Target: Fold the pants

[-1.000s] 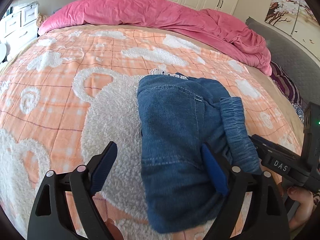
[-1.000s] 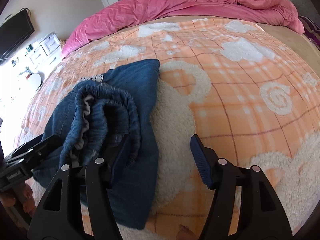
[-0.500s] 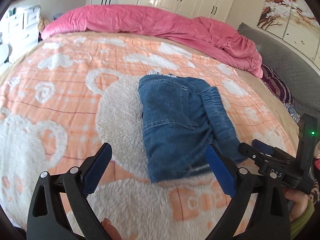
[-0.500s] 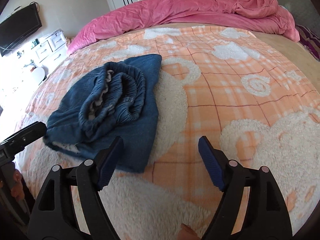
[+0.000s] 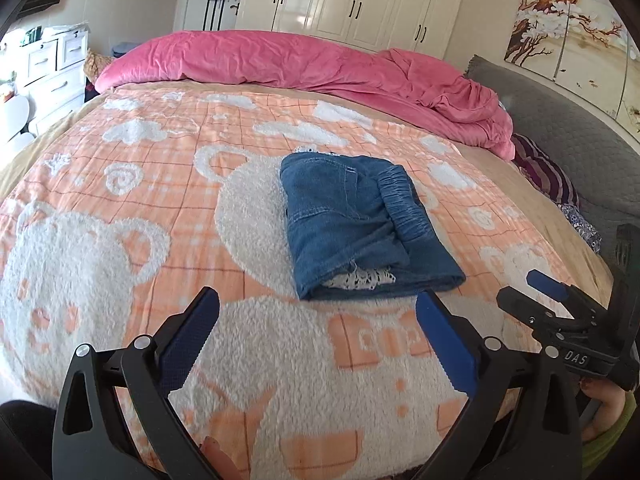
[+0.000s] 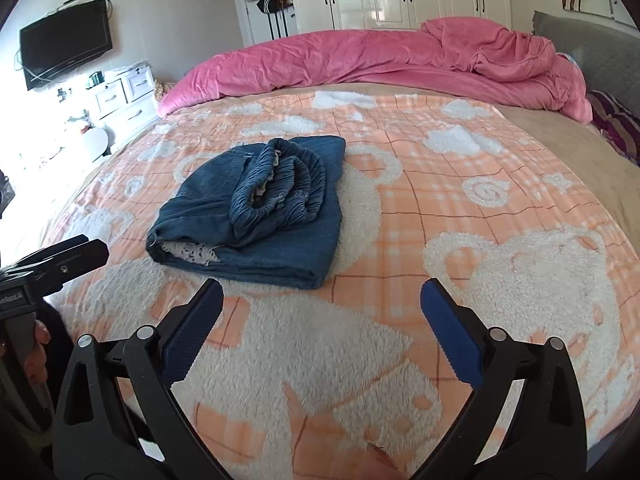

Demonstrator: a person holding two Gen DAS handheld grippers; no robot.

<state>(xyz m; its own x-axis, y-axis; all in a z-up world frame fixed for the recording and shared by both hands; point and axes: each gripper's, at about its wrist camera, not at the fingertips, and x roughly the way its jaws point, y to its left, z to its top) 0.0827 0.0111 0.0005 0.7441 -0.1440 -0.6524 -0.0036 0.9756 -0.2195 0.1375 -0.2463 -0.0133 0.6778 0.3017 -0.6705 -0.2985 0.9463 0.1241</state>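
The folded blue denim pants point(image 5: 360, 224) lie mid-frame on the peach bear-patterned blanket point(image 5: 120, 208), both grippers' jaws having just opened empty, so folding looks finished.

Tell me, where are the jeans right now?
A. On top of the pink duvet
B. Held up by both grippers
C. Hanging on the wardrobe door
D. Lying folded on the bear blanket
D: the jeans lie folded on the blanket, and both the left gripper and the right gripper are open with nothing between their fingers.
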